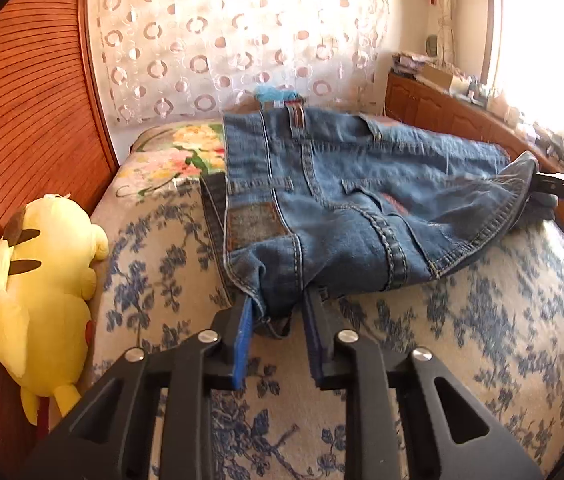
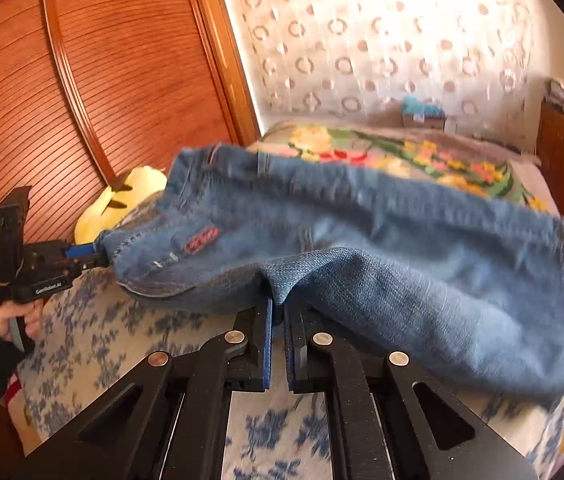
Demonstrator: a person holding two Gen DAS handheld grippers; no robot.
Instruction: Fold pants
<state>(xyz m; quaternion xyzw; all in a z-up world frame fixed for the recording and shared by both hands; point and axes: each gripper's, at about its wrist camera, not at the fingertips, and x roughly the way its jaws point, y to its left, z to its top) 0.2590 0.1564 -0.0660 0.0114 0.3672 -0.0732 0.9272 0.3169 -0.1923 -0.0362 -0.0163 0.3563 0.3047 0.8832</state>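
The denim pants [image 1: 346, 204] spread over the floral bed [image 1: 462, 360], at twelve o'clock from both grippers. The left gripper [image 1: 278, 312] pinches their near corner; the right gripper [image 2: 278, 312] is clamped on a fold of denim.

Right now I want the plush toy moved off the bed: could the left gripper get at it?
Probably not yet. The left gripper is shut on a bunched edge of the jeans, so it is occupied. The yellow plush lies beside it against the wooden panel, with nothing between.
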